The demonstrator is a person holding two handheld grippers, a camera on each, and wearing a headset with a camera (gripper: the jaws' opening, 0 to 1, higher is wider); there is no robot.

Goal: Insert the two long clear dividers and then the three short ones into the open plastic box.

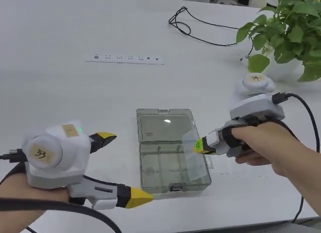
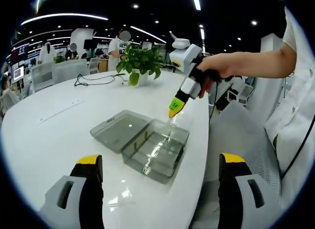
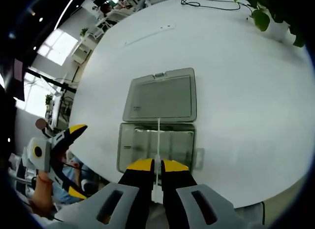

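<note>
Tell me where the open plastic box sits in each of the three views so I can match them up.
Head view: open plastic box low centre, lid on the far side.
Left gripper view: box at centre, below the right gripper tip.
Right gripper view: box at centre, straight ahead of the jaws, which pinch a clear divider.
Shared landmark: potted plant upper right in the head view, top centre and top right in the gripper views.

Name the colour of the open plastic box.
Translucent smoky grey; the plastic box shows best in the head view.
</note>
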